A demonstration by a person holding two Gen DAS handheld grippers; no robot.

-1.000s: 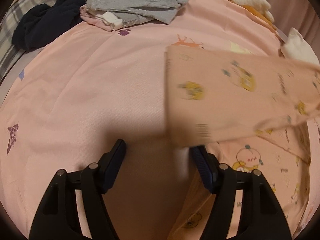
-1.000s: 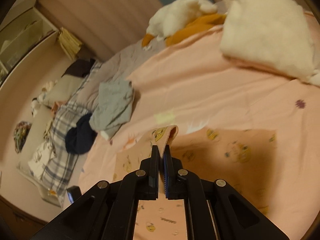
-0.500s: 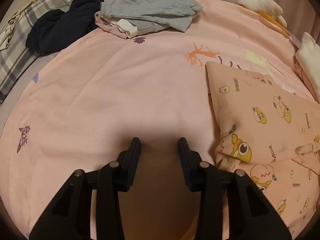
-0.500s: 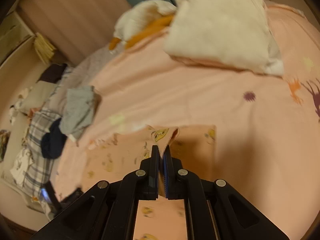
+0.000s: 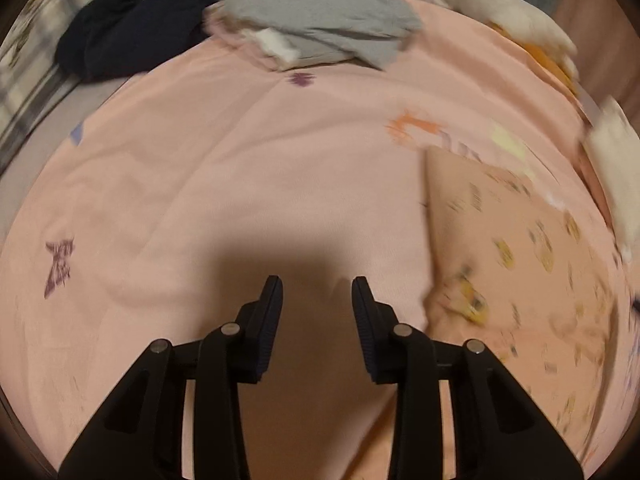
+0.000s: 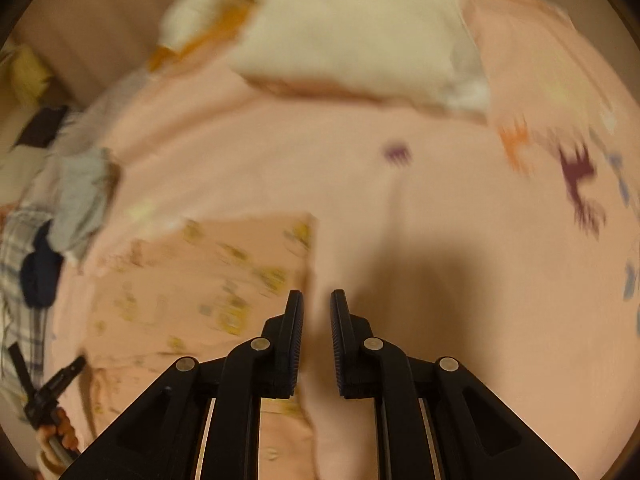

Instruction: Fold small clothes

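Release, that is the news: the right claw (image 6: 316,336) has just been opening, and its fingers now stand a little apart with nothing between them, only bare pink bedsheet (image 6: 400,220) showing through the gap. A second ago those fingers were pinched on an edge of the printed pink garment (image 6: 208,280) and carrying it across; now that edge is down and the cloth lies flat on the bed, just left of the claw's tips in the right wrist view.

Over on the other side, the left claw (image 5: 317,308) has just been closing from a wide spread, yet it holds nothing either. Its fingers are partly apart over empty sheet, with the garment (image 5: 520,264) off to its right. A second ago the cloth was swinging through the air in front of this claw; now it has settled.

To my eye that means one fold has been laid and both hands are free for the next one.

The garment itself is peach-pink with small yellow cartoon figures, blurred here. It now shows a straight left edge and a squared far corner, so it reads as a neat doubled panel rather than a loose spread. How many layers it has, I can't tell. Further up the bed a grey garment (image 5: 324,16) and a dark navy one (image 5: 136,24) lie crumpled, apparently waiting their turn.
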